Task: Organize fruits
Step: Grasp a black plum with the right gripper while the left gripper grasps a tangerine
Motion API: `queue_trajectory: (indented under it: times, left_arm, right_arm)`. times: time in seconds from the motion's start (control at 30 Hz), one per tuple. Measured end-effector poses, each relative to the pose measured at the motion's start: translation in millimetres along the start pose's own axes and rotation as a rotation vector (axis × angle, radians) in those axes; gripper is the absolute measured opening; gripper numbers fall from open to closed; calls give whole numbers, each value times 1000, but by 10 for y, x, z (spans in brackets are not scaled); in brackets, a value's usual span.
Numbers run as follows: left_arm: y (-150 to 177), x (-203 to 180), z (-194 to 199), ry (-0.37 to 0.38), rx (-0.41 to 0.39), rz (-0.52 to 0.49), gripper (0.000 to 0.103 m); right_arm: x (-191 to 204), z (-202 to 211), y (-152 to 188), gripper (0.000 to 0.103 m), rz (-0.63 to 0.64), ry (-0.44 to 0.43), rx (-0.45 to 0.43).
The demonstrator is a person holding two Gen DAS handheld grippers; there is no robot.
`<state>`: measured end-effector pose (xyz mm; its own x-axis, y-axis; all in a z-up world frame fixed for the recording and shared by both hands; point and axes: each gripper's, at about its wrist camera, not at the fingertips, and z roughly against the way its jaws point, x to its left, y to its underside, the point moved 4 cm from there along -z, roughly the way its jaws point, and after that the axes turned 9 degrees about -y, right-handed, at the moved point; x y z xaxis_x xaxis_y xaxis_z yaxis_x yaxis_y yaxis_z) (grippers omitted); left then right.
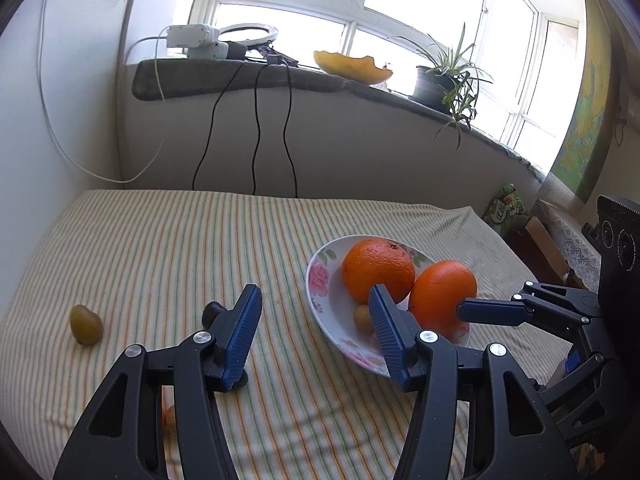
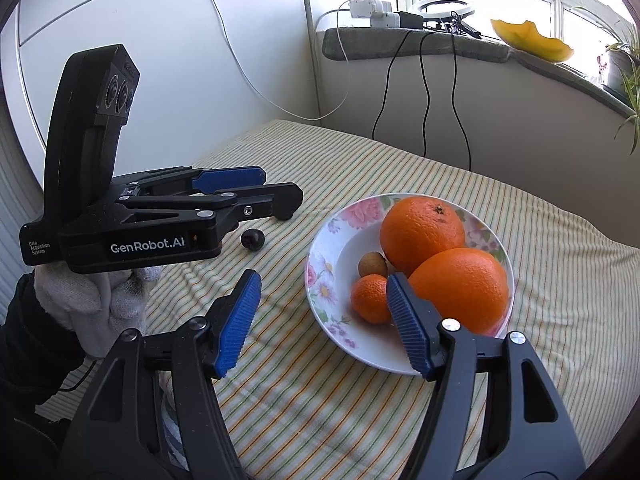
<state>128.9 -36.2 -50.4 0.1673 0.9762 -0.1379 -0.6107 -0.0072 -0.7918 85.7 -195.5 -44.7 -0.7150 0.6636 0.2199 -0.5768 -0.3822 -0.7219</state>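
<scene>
A flowered white plate (image 2: 320, 248) sits on the striped cloth and holds two big oranges (image 2: 422, 228) (image 2: 460, 288), a small mandarin (image 2: 370, 298) and a brown longan-like fruit (image 2: 372, 265). My right gripper (image 2: 322, 314) stands open at the plate's near rim, its right pad beside the mandarin, pressing on nothing. My left gripper (image 1: 316, 320) is open too, left of the plate (image 1: 320, 280), with nothing in it. A small dark fruit (image 1: 211, 312) lies just behind its left finger. Far left lies a yellow-green fruit (image 1: 85, 324).
A white-gloved hand (image 2: 92, 300) holds the left gripper (image 2: 284, 190). Behind the table, black cables (image 1: 256, 128) hang down the wall from a sill with a ring light, a yellow bowl-like thing (image 1: 352, 66) and a potted plant (image 1: 444, 80). Boxes (image 1: 536, 240) stand past the right edge.
</scene>
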Motion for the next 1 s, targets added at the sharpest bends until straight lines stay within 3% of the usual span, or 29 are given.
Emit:
queue_trajectory:
  times: [0.43, 0.7, 1.0]
  left_arm:
    - [205, 793, 432, -168, -25, 85, 55]
    - [504, 1210, 528, -223, 15, 169, 52]
    - [757, 1269, 474, -204, 66, 172, 41]
  right_arm:
    - [151, -95, -79, 68, 24, -47, 6]
    - [348, -345, -166, 68, 72, -77, 48]
    - [392, -723, -220, 48, 60, -131, 117]
